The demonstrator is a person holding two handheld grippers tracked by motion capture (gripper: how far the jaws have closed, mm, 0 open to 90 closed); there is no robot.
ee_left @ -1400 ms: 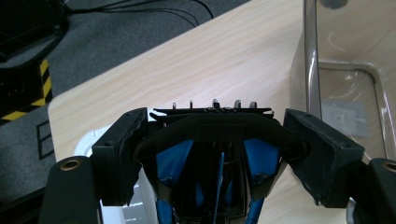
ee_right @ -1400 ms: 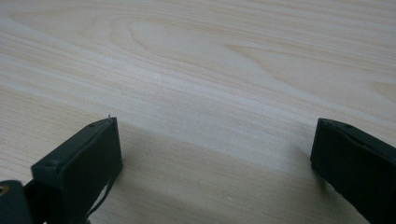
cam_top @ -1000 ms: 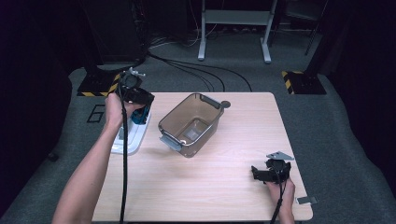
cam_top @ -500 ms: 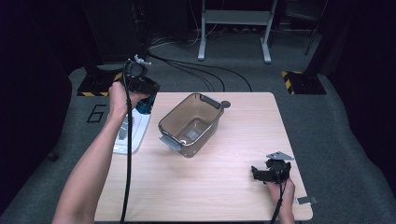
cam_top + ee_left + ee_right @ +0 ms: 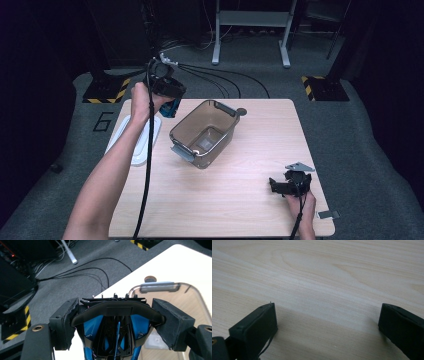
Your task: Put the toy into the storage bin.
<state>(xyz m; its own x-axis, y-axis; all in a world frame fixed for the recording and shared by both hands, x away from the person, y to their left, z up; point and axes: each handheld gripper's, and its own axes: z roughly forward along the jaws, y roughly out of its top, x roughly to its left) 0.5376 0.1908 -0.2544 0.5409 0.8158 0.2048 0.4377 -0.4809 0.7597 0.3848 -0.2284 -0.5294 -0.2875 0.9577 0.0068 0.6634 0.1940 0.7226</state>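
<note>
The blue-and-black plastic toy car (image 5: 116,327) was up off the wooden table (image 5: 240,200), clamped between the left gripper (image 5: 116,322) pads just beside the clear brownish plastic bin (image 5: 205,132). The right gripper (image 5: 290,184) sat on the table, jaws wide apart, nothing in them.

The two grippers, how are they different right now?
The left gripper is shut on a blue and black object, while the right gripper is open with nothing between its jaws. In the high view the left gripper is held up near the table's far left corner beside the clear bin, while the right gripper sits low near the front right. Both have black jaws and a trailing cable.
</note>
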